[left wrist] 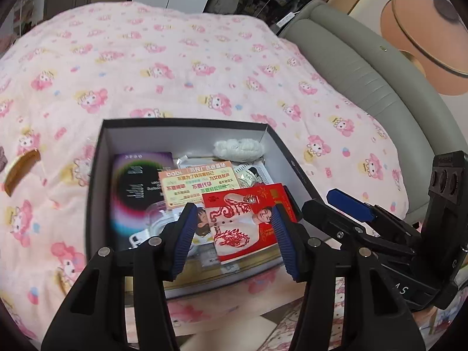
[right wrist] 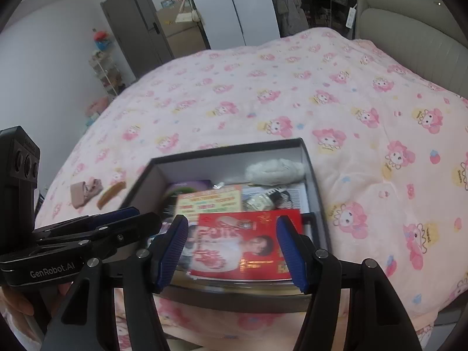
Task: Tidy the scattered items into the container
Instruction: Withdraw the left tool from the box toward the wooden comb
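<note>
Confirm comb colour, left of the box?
The comb is amber-brown, lying on the bedspread; clearest in the left wrist view.

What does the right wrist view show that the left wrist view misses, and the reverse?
Only the right wrist view shows the whole pink pouch left of the comb, plus the door and shelf rack behind. Only the left wrist view clearly shows the purple-black box inside the container. Both share the open container, the red packet on top, the white fluffy item, the wooden comb out on the bedspread, and both tools open: left tool, right tool.
</note>
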`<move>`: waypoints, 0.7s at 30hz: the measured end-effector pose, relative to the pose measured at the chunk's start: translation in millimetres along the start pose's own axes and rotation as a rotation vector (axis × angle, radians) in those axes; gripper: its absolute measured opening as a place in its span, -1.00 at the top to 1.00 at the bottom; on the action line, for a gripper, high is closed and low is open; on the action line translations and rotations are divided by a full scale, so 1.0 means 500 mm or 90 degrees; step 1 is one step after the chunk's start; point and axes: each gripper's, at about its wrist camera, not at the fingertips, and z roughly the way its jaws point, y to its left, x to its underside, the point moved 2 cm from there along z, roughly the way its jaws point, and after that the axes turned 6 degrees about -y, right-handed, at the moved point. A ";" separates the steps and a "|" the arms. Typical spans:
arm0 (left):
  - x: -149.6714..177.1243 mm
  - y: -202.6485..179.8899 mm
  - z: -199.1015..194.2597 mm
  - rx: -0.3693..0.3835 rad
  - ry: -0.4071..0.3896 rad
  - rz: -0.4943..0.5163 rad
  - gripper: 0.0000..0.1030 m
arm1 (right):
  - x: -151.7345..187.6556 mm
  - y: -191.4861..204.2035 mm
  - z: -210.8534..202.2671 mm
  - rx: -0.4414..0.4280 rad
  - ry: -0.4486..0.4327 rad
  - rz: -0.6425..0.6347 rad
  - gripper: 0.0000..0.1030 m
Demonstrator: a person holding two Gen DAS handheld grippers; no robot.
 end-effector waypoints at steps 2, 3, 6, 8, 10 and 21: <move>0.003 0.003 -0.015 -0.002 -0.006 0.008 -0.05 | 0.004 0.018 -0.011 -0.011 -0.006 -0.004 -0.15; 0.006 0.006 -0.023 -0.006 -0.009 0.012 -0.05 | 0.005 0.027 -0.015 -0.022 -0.006 -0.007 -0.15; 0.012 0.020 -0.045 -0.012 -0.019 0.013 -0.05 | 0.010 0.067 -0.028 -0.051 -0.009 -0.033 -0.15; 0.014 0.034 -0.062 -0.012 -0.028 0.004 -0.05 | 0.012 0.090 -0.035 -0.058 -0.020 -0.049 -0.15; 0.017 0.046 -0.078 -0.019 -0.037 0.002 -0.05 | 0.013 0.108 -0.033 -0.066 -0.019 -0.053 -0.15; 0.029 0.126 -0.158 -0.054 -0.069 -0.001 -0.05 | 0.025 0.212 -0.022 -0.099 -0.013 -0.094 -0.16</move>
